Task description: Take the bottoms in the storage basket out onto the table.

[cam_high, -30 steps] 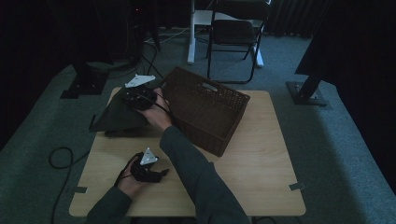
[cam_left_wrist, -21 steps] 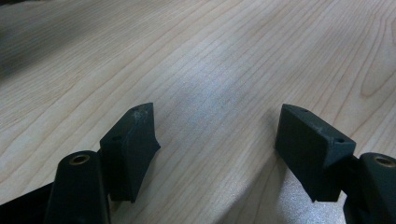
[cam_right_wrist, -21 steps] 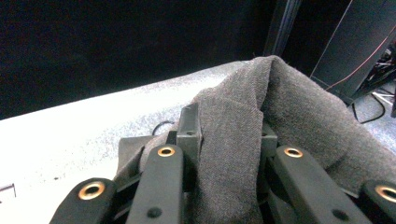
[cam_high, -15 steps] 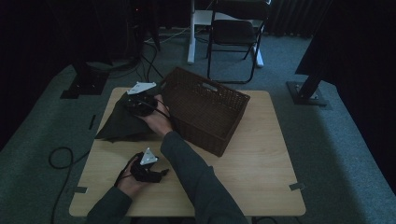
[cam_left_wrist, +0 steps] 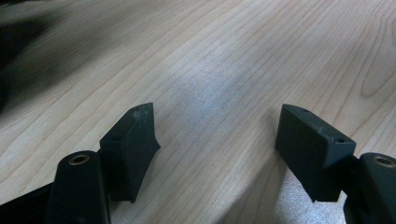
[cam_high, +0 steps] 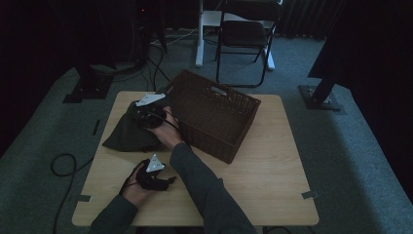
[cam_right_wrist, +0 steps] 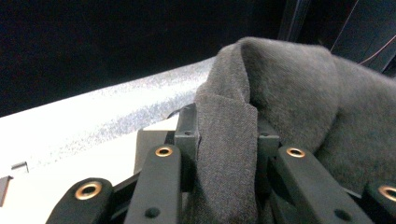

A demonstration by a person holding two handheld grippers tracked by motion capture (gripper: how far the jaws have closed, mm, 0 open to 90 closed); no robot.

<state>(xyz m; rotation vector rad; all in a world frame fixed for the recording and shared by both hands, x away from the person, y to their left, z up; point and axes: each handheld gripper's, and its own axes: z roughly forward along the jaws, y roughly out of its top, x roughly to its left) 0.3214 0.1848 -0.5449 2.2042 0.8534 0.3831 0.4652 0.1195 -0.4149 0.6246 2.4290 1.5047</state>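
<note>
A dark grey cloth (cam_high: 125, 135) lies bunched on the left part of the wooden table (cam_high: 272, 175), beside a brown wicker basket (cam_high: 210, 142). My right gripper (cam_high: 146, 117) sits on top of the cloth and is shut on a raised fold of it. In the right gripper view the cloth (cam_right_wrist: 289, 84) is pinched between the two pads of the right gripper (cam_right_wrist: 226, 128) and drapes away to the right. My left gripper (cam_high: 163, 181) rests low over the table near the front edge. In the left gripper view the left gripper (cam_left_wrist: 217, 130) is open over bare wood (cam_left_wrist: 224, 56).
The basket stands tilted, its open side facing the front right, with nothing seen inside. A folding chair (cam_high: 243, 34) and stand bases (cam_high: 321, 97) are on the carpet beyond the table. Tape marks (cam_high: 310, 195) sit near the front corners.
My right hand has come down with the cloth in its grip, and the cloth now lies lower and flatter on the table. The left hand has stayed put.
</note>
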